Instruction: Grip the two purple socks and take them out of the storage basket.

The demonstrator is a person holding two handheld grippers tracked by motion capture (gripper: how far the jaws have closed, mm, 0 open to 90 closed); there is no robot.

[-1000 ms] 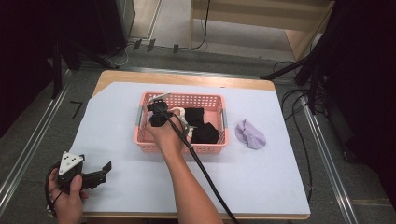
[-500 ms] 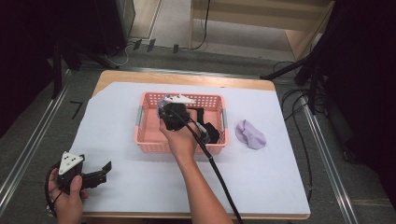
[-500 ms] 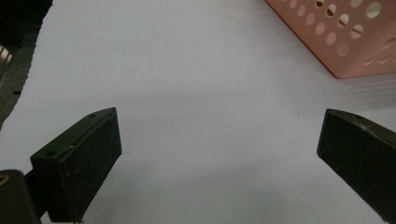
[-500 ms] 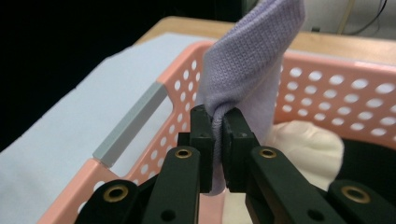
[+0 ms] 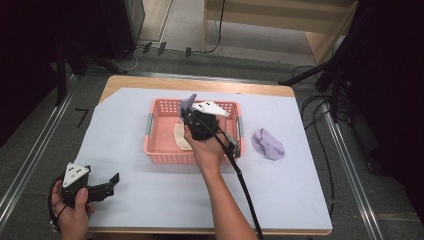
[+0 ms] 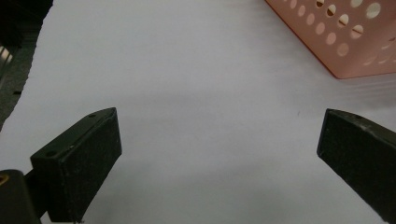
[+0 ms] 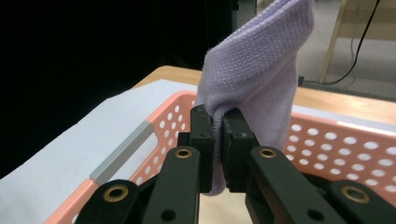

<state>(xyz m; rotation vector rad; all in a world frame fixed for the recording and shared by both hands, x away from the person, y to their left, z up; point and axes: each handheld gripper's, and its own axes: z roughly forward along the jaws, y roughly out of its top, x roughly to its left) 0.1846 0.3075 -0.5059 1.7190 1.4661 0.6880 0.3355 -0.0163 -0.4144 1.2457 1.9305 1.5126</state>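
Note:
My right gripper [image 5: 192, 111] hangs over the middle of the pink perforated basket [image 5: 165, 156], shut on a lilac knitted sock [image 5: 189, 101]. In the right gripper view the sock [image 7: 258, 65] is pinched by a fold between the two pads of that gripper [image 7: 218, 125] and stands up above the basket's rim [image 7: 154, 122]. At the table's front left corner my left gripper [image 5: 111, 183] rests low on the white sheet. Its jaws stand wide apart with nothing between them [image 6: 219, 154]. One corner of the basket [image 6: 345, 44] lies ahead of it to the right.
A cream sock [image 5: 180, 136] lies on the basket's floor, and dark cloth [image 5: 231, 143] shows at its right end. A second lilac sock [image 5: 267, 144] lies on the white sheet right of the basket. The right gripper's cable trails back along the forearm.
My right gripper has moved to the right across the basket and risen a little, still shut. The cream sock under it has come into sight. The left hand has stayed put.

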